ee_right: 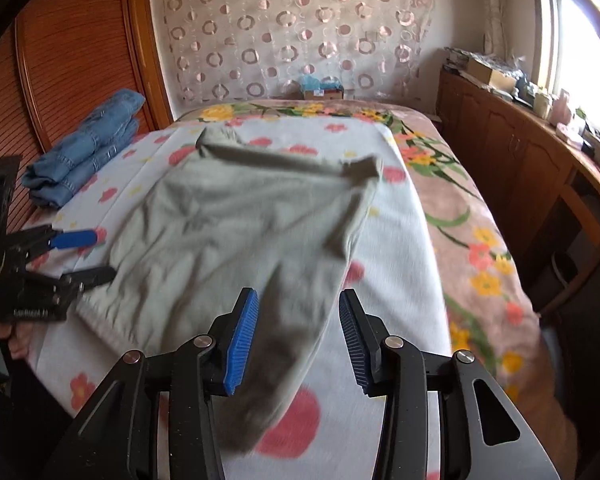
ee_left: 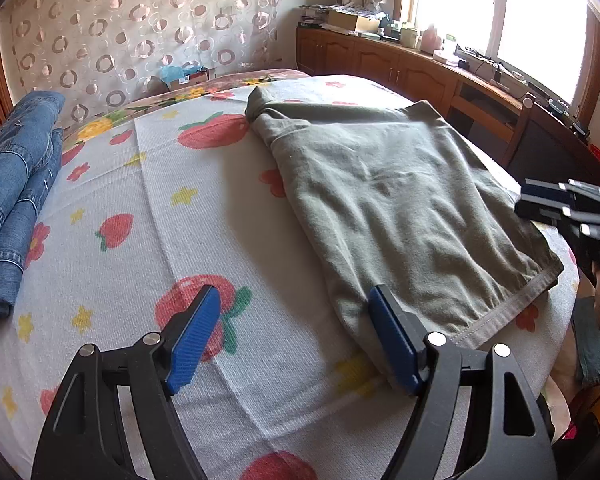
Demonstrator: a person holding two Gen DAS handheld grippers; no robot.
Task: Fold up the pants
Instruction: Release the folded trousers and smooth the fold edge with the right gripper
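Note:
Olive-green pants (ee_left: pixel 396 208) lie folded flat on the strawberry-print bed cover (ee_left: pixel 204 208), also seen in the right wrist view (ee_right: pixel 236 240). My left gripper (ee_left: pixel 292 336) is open, its jaws spread wide over the cover beside the pants' near left hem corner; its right finger touches the hem edge. It shows at the left in the right wrist view (ee_right: pixel 88 256). My right gripper (ee_right: pixel 296 336) is open, with the near corner of the pants lying between its fingers, blurred. It shows at the right edge of the left wrist view (ee_left: pixel 540 204).
Folded blue jeans (ee_left: pixel 16 200) lie at the bed's left side, also seen in the right wrist view (ee_right: pixel 88 148). A wooden cabinet (ee_right: pixel 512 148) with clutter runs along the right under a window. A floral blanket (ee_right: pixel 452 184) covers the bed's right part.

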